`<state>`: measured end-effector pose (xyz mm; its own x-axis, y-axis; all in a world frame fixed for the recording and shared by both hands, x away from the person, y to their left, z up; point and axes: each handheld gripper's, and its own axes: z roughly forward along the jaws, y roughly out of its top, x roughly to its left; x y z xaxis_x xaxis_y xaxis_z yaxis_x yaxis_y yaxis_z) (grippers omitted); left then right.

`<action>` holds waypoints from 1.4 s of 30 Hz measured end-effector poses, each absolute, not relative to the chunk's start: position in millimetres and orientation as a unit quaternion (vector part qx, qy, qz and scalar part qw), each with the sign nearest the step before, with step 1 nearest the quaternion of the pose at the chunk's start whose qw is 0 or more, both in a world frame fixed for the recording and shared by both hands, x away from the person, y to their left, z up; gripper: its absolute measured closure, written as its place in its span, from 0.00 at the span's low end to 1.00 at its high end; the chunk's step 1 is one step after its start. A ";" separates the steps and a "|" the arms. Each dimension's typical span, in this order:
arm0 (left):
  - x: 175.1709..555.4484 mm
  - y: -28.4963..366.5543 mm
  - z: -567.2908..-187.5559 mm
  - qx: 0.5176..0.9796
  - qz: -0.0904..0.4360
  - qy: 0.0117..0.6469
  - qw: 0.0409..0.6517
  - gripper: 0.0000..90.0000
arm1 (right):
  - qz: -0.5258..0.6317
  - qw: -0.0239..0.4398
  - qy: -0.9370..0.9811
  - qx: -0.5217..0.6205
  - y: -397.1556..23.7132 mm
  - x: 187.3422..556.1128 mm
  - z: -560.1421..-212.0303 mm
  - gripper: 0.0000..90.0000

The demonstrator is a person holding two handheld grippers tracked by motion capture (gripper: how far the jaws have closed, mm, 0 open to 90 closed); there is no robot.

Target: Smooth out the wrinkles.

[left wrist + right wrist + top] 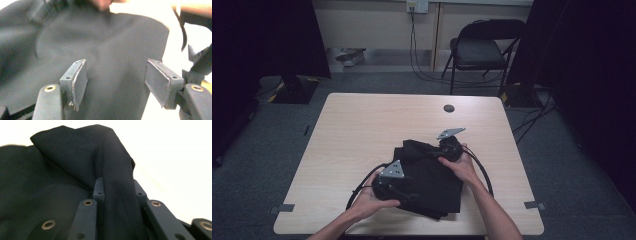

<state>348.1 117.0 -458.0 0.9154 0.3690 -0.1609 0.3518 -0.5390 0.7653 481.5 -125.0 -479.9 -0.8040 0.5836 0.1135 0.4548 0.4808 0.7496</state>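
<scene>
Well, we see the soft, folded black cloth (432,175) near the pale wooden table's (357,130) near edge, bare room left and far. Our right gripper (117,188) is clamped on a raised fold; our left gripper (116,80) gapes above flat fabric.

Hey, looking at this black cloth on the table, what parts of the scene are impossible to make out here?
- High view: the black folded cloth is too dark to show what garment it is.
- High view: the left tool tips merge into the dark cloth.
- Left gripper view: blur smears the cloth's folds.
- Right gripper view: the right tool pads are covered by the pinched fold.
</scene>
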 end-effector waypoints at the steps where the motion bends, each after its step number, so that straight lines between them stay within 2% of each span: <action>1: 348.5 119.0 -463.8 0.884 0.017 0.211 0.417 0.38 | 0.411 0.081 0.855 0.305 -125.9 481.8 -478.4 0.80; 3: 349.7 119.4 -471.7 0.882 0.033 0.212 0.419 0.41 | 0.416 0.085 0.852 0.308 -127.2 482.3 -474.4 0.80; 12: 366.8 100.8 -486.8 0.879 0.058 0.230 0.413 0.41 | 0.443 0.095 0.841 0.294 -126.0 472.0 -450.0 0.80; 18: 370.4 91.1 -488.8 0.876 0.088 0.231 0.414 0.41 | 0.456 0.101 0.841 0.275 -125.6 452.3 -431.0 0.81; 23: 370.0 91.5 -489.7 0.873 0.091 0.229 0.421 0.41 | 0.463 0.094 0.846 0.246 -121.0 423.6 -422.6 0.81; 33: 368.0 91.6 -490.4 0.872 0.103 0.222 0.423 0.41 | 0.459 0.063 0.849 0.253 -122.4 380.7 -437.0 0.81; 38: 369.5 93.6 -484.7 0.880 0.094 0.219 0.411 0.42 | 0.450 0.074 0.853 0.253 -121.9 369.5 -448.9 0.81; 42: 368.9 111.3 -471.8 0.882 0.080 0.226 0.406 0.44 | 0.438 0.072 0.859 0.256 -121.2 368.0 -465.3 0.81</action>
